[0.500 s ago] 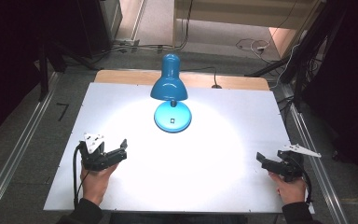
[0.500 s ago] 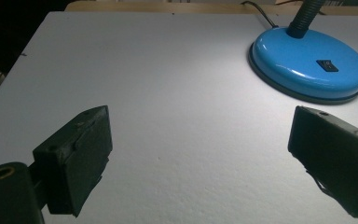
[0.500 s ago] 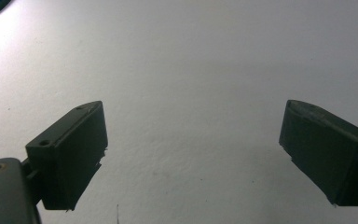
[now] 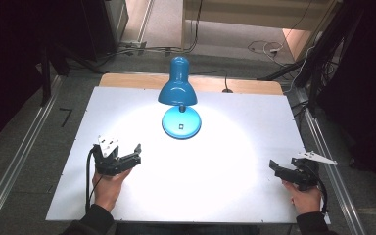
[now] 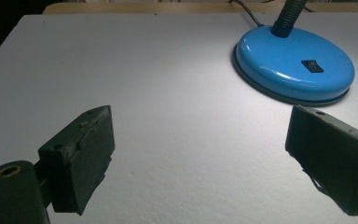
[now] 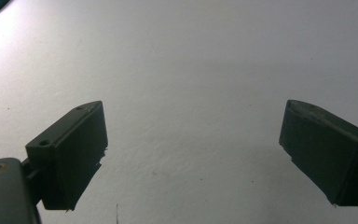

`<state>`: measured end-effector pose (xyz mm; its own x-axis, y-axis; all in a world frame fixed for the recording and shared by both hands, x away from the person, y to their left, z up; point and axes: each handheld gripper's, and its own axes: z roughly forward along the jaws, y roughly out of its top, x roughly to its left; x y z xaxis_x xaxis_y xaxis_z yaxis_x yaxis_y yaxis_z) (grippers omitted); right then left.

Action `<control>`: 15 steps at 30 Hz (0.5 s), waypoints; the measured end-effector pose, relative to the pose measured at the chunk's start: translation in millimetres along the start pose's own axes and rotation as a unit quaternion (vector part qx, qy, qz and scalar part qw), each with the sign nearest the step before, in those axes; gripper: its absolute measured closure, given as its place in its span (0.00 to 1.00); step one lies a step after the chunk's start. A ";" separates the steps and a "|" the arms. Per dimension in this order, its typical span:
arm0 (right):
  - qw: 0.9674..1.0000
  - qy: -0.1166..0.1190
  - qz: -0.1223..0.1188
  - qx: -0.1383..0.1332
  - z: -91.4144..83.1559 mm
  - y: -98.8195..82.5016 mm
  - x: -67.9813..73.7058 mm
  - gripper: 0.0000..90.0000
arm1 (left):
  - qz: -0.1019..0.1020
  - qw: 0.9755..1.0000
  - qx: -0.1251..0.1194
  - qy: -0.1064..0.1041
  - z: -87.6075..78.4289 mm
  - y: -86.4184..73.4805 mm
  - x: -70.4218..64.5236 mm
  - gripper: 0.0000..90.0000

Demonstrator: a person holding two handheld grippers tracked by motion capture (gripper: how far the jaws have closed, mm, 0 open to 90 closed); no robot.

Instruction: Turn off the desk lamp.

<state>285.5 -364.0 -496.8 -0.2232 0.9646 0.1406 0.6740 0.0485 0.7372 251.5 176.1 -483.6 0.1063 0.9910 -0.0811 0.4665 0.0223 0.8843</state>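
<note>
A lit blue desk lamp stands at the back middle of the white table, its round base bearing a small black rocker switch. My left gripper rests low at the front left, held by a hand, jaws wide apart with nothing between them. It points toward the lamp base, well short of it. At the front right my right gripper is held the same way, open and empty, over bare tabletop.
The lamp's cord runs off the table's back edge onto a wooden strip. Metal rails flank the table on both sides. Cables lie on the floor beyond. A bright pool of light covers the table's middle.
</note>
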 end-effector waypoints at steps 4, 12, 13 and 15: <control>1.000 0.000 -0.001 0.000 0.2 -0.1 -0.3 0.07 | -0.002 1.000 0.000 -0.002 4.0 1.2 -3.8 0.10; 1.000 0.000 -0.001 0.001 0.3 -0.1 -0.2 0.07 | -0.002 1.000 0.001 -0.002 12.9 4.5 -10.0 0.13; 1.000 -0.001 -0.001 0.000 0.2 -0.1 -0.3 0.07 | -0.001 1.000 -0.001 -0.006 14.5 6.0 -12.7 0.13; 1.000 0.000 0.000 0.000 0.0 0.0 -0.1 0.07 | 0.000 1.000 -0.002 -0.007 15.4 7.0 -14.3 0.13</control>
<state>285.5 -364.1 -496.8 -0.2225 0.9648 0.1402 0.6736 0.0482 0.7375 266.8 160.0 -483.4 0.1192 0.9891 -0.0867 0.4623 0.0220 0.8864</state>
